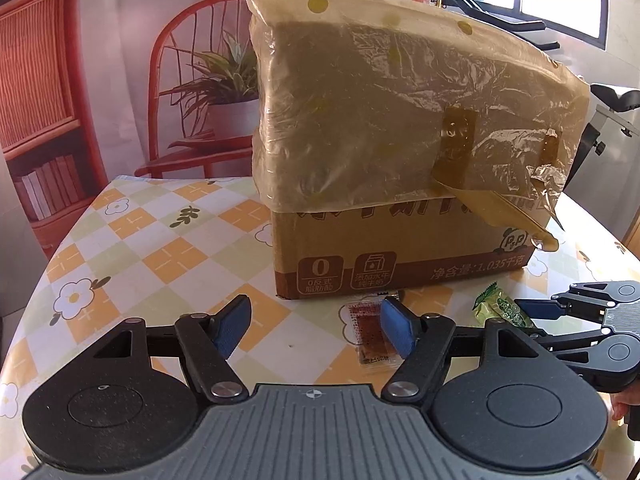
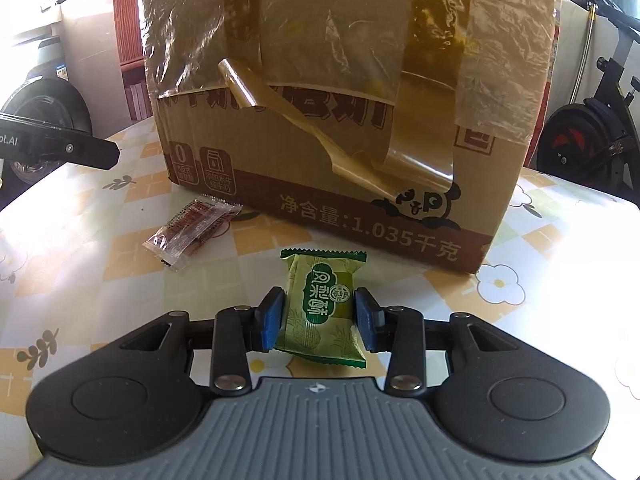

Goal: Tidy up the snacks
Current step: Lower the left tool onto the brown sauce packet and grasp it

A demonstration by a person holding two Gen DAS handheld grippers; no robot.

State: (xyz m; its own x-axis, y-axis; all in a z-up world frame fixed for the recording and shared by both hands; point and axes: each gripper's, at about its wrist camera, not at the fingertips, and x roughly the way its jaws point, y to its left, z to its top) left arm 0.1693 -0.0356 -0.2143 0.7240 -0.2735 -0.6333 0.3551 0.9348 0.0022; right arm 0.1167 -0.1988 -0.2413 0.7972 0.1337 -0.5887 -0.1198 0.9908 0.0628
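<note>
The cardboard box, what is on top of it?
A crinkled plastic sheet drapes over the cardboard box, held by brown tape strips. The box's top and inside are covered from view.

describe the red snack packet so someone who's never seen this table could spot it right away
Find the big cardboard box on the checked tablecloth. At its front corner, under the printed icons, lies the red snack packet, flat. Its clear wrapper and dark red filling set it apart from the green packet in the right gripper.
</note>
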